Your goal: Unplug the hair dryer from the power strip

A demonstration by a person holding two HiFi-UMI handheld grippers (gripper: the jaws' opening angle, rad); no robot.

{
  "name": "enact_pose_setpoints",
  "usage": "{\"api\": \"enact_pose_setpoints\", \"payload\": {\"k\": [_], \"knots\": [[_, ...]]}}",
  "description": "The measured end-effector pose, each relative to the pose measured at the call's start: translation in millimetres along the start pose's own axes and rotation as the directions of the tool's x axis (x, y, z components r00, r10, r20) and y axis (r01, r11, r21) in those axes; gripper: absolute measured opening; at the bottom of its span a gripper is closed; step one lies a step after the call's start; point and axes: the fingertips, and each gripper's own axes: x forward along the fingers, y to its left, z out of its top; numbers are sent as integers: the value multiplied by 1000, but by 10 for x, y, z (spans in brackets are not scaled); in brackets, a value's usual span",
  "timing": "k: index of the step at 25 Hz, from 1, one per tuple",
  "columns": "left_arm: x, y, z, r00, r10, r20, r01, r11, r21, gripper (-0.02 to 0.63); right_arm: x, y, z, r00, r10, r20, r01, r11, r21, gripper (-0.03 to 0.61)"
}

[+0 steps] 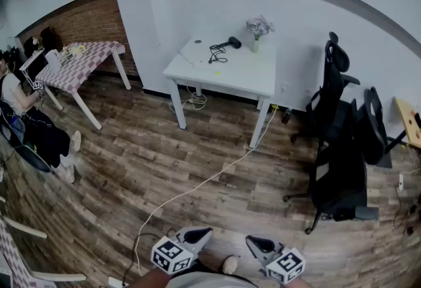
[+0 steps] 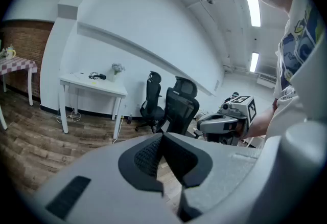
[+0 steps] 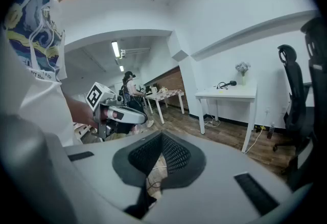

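Note:
The black hair dryer [image 1: 231, 42] lies at the back of a white table [image 1: 248, 76] across the room, its dark cord [image 1: 217, 53] coiled beside it. The dryer [image 2: 101, 76] is tiny in the left gripper view and the dryer [image 3: 231, 83] is just as small in the right gripper view. I cannot make out the power strip from here. My left gripper [image 1: 197, 235] and right gripper [image 1: 258, 242] are held low in front of the person, far from the table. Both have their jaws together with nothing between them.
Flowers in a vase [image 1: 258, 28] stand by the dryer. A white cable [image 1: 197, 185] runs over the wood floor from a tangle of cords [image 1: 191, 101] under the table. Black office chairs [image 1: 342, 148] stand at the right. A seated person [image 1: 26, 116] is by a checkered table [image 1: 79, 63] at the left.

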Motion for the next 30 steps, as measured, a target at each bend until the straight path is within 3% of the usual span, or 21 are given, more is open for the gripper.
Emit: {"api": "enact_pose_setpoints", "payload": {"k": [5,14,21,26,30], "knots": [[179,-462,35,1000,-15,5,15,1000,-19,3,-413,-133,-48,1000,-5,30,5,1000,-12,-5],[400,-678,260,998,-7,60,8,1000,-16,3,-657,-333,99,998,-4,69,5,1000,-24,-5],[580,-358,377,998,14,60,-12,1000,-25,3,-346,-589,179,998,18,60,-17,1000,-23,-3],[877,60,557,998,21,64,-19,999,-29,3,-22,-1002,325,998,27,54,-25,999,-31,0],[1140,462,863,996,19,83,-17,999,-31,3,291,-1367,600,999,24,33,-22,999,-47,49]]}}
